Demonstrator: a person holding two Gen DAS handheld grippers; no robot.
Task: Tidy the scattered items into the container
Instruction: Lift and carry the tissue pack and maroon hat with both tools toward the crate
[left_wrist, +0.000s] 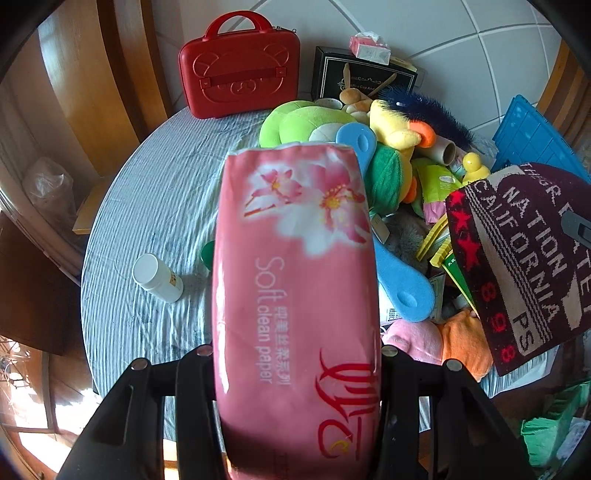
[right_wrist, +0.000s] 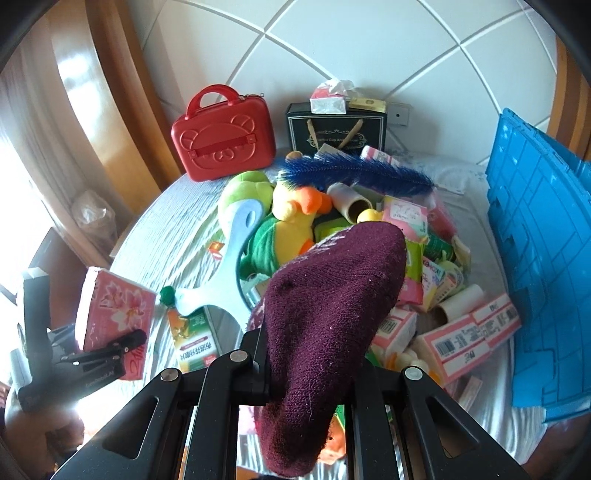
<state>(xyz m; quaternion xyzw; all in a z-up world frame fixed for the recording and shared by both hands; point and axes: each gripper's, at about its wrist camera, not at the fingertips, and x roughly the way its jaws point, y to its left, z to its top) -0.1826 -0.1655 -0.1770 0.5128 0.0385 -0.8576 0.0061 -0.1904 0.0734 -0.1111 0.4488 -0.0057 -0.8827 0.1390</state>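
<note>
The left tongs (left_wrist: 297, 373) are clamped on a pink tissue pack (left_wrist: 295, 280) held above the worktop (left_wrist: 155, 206), left of the toy pile (right_wrist: 295, 221), while the right tongs (right_wrist: 314, 369) pinch a maroon knit hat (right_wrist: 332, 295) over that pile, the blue crate (right_wrist: 546, 258) standing to its right.

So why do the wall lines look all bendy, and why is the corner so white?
Left wrist view: the fisheye lens curves the wall tiles, and the close pink pack looks a little soft. Right wrist view: same bending of the tiles; sunlight glare whitens the lower left near the left tool.
</note>
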